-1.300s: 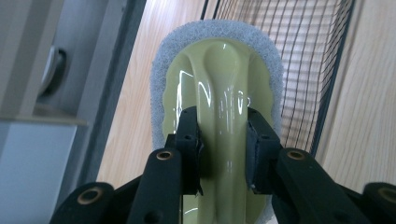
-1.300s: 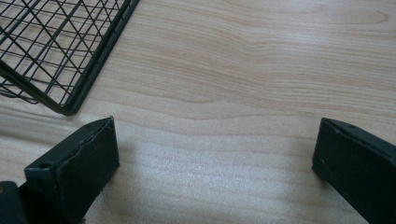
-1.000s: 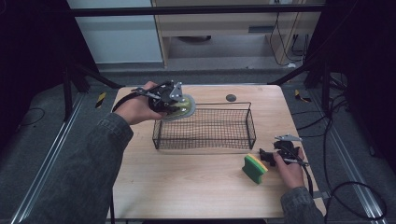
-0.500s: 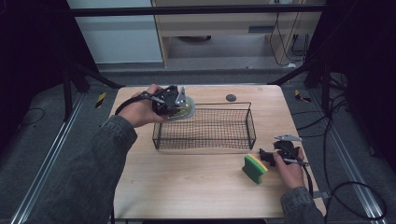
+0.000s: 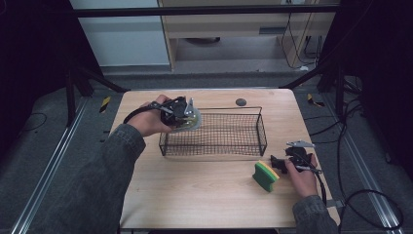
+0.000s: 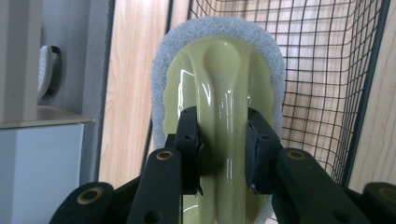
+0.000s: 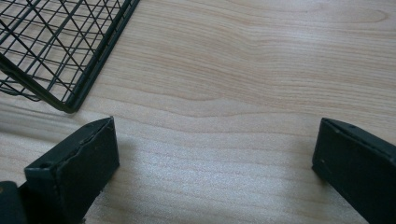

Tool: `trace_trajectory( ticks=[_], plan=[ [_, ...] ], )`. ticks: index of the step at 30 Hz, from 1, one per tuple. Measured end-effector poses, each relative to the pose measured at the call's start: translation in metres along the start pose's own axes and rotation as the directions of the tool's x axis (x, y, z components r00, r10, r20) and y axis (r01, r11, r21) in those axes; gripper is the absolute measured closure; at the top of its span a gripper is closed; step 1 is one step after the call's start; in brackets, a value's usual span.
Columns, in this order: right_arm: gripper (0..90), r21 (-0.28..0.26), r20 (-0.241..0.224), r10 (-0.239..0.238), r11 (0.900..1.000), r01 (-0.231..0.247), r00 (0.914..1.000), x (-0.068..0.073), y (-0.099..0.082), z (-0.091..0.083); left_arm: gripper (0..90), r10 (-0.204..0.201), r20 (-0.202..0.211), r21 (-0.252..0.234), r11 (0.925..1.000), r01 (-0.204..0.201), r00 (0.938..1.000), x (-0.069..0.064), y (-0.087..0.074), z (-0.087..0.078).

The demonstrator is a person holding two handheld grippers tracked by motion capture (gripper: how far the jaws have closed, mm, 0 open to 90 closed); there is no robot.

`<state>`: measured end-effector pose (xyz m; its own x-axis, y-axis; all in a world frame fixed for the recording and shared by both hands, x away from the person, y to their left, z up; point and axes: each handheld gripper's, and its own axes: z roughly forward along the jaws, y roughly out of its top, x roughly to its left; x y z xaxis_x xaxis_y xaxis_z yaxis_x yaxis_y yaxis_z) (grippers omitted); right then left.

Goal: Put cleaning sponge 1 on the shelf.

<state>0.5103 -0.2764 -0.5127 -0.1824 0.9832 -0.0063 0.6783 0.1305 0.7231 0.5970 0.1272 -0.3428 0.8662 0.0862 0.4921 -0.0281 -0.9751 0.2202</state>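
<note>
Pale-green scrubber (image 6: 219,121) pinched in my left tool (image 6: 223,149), hovering over wire basket's (image 5: 214,146) left end. Right tool (image 7: 215,154) spread, resting beside sponge (image 5: 265,175) on worktop (image 5: 204,195). Next: lower scrubber inside, let go.

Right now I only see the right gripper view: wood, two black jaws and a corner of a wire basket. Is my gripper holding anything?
Observer: No. The right gripper is open on the table, with a green and yellow sponge just beside it in the high view.
Operator: What is the other hand doing?
Observer: The left gripper is shut on the handle of a pale green scrubber with a grey pad.
Operator: Is it in the basket?
Observer: Not yet. The high view shows it at the left end of the wire basket, above the rim.
</note>
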Motion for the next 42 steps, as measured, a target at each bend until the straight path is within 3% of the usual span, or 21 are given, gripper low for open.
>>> trace_trajectory(
  ticks=[20, 31, 36, 41, 42],
  plan=[
    [0.7, 0.000, 0.000, 0.000, 1.0000, 0.000, 1.0000, 0.000, 0.000, 0.000, 70.3, 0.020, 0.021, 0.037, 0.9991, -0.021, 0.9996, -0.011, -0.005, 0.020],
    [0.7, 0.000, 0.000, 0.000, 1.0000, 0.000, 1.0000, 0.000, 0.000, 0.000, 70.3, 0.004, 0.039, 0.056, 0.9984, -0.007, 0.9992, -0.012, -0.009, 0.028],
    [0.7, -0.001, 0.002, -0.001, 1.0000, 0.001, 1.0000, 0.000, 0.000, 0.000, 70.3, -0.021, 0.062, 0.059, 0.9981, 0.017, 0.9979, -0.015, -0.013, 0.035],
    [0.7, -0.001, 0.002, 0.000, 1.0000, 0.000, 1.0000, 0.000, 0.000, 0.000, 70.3, -0.016, 0.066, 0.059, 0.9982, 0.012, 0.9977, -0.017, -0.015, 0.040],
    [0.7, -0.001, 0.002, -0.001, 1.0000, 0.001, 1.0000, 0.000, 0.000, 0.000, 70.3, -0.031, 0.074, 0.061, 0.9978, 0.027, 0.9968, -0.018, -0.015, 0.041]
  ],
)
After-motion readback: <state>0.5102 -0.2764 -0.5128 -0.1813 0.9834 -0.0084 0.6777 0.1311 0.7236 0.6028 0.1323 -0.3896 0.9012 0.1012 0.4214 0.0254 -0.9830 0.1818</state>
